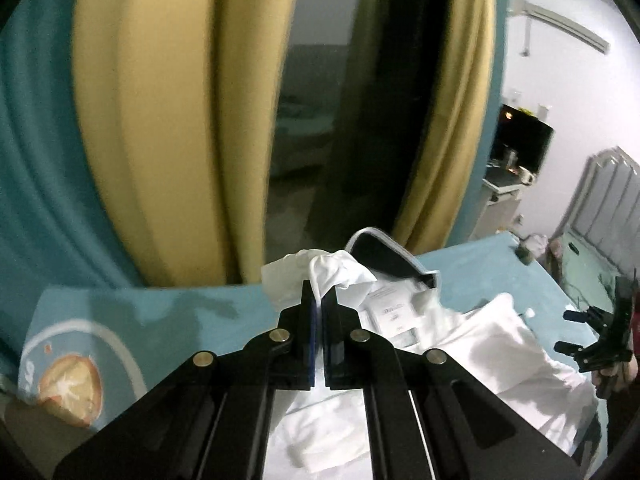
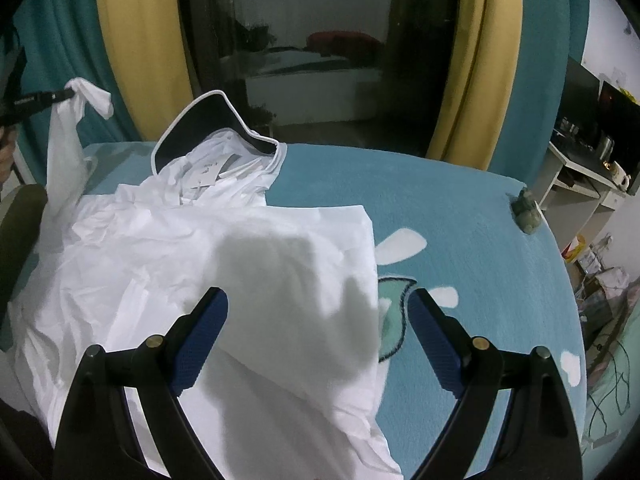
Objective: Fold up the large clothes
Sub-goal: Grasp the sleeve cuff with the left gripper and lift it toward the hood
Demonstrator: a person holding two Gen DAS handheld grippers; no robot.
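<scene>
No legible text; white labels [image 1: 394,312] inside white garment [image 2: 240,248] collar printed, too blurred to read

**Background items around the bed**

Teal bedspread [image 2: 460,216] with white and pale-green cartoon patches [image 2: 394,312]; in the left wrist view a round orange print [image 1: 70,386] near its corner. Behind the bed: yellow curtains [image 1: 160,120] flanked by teal curtains [image 2: 56,40], dark window glass [image 2: 320,40] between them showing dim reflections. Small greenish lumpy object [image 2: 526,210] on the far edge of the bed, unclear what. White shelf unit [image 2: 576,176] at right holding a black screen [image 1: 520,140], a mug [image 2: 622,174] and small clutter. Grey padded headboard [image 1: 612,200] at right. White wall [image 1: 568,88]. Cluttered floor items [image 2: 600,276] at far right, blurred.
</scene>
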